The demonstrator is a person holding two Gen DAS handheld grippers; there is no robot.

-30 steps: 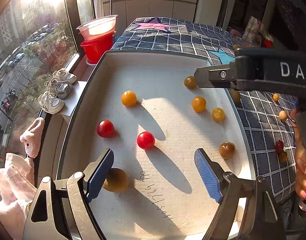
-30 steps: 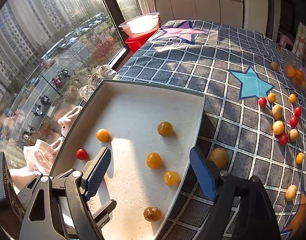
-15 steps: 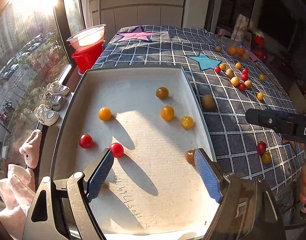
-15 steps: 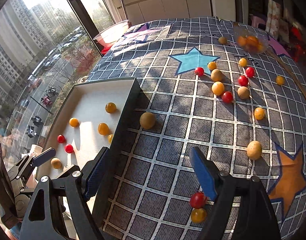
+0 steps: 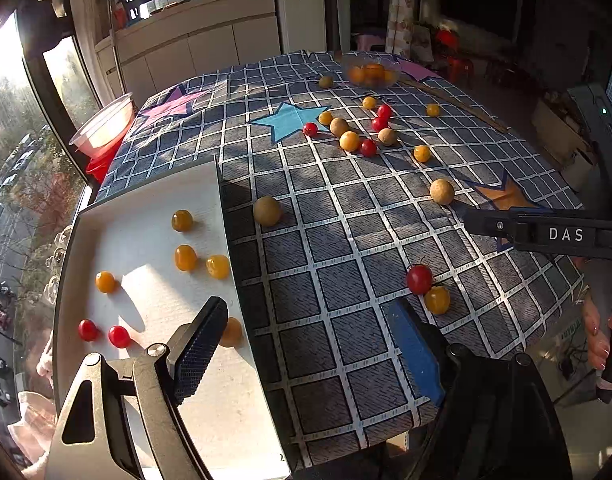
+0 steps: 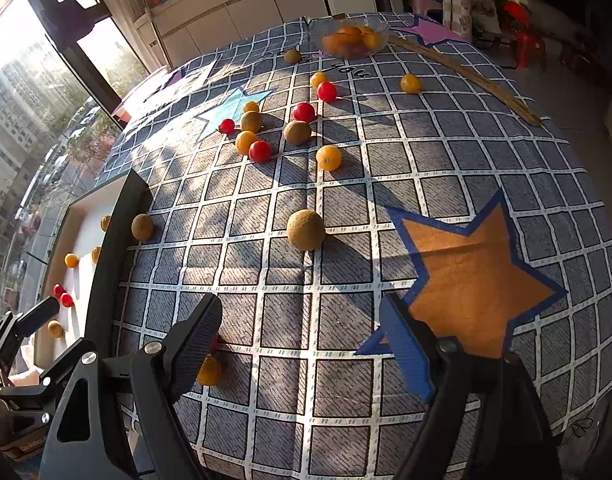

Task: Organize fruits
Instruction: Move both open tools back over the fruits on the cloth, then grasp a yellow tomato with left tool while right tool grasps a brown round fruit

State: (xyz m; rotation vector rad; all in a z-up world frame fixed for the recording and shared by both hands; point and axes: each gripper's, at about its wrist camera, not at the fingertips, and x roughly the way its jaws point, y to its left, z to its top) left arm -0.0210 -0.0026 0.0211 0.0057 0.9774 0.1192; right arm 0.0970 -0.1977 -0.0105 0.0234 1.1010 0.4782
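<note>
A white tray (image 5: 145, 200) with a dark rim sits at the table's left edge and holds several small yellow, red and brown fruits. More fruits lie scattered on the checked tablecloth (image 5: 346, 220). My left gripper (image 5: 306, 348) is open and empty above the tray's right rim; a red tomato (image 5: 419, 279) and a yellow one (image 5: 437, 299) lie just beyond its right finger. My right gripper (image 6: 301, 340) is open and empty over the cloth, short of a brown fruit (image 6: 306, 229). A yellow fruit (image 6: 209, 371) lies by its left finger. The tray shows at left (image 6: 105, 240).
A glass bowl of oranges (image 6: 348, 38) stands at the far side, with a wooden stick (image 6: 466, 76) to its right. A red tub with a clear bowl (image 5: 103, 132) sits by the window. The table edge is close below both grippers.
Both grippers have swung right, from over the tray to the tablecloth. The right gripper now sits nearer the brown fruit by the orange star. Both stayed open.
</note>
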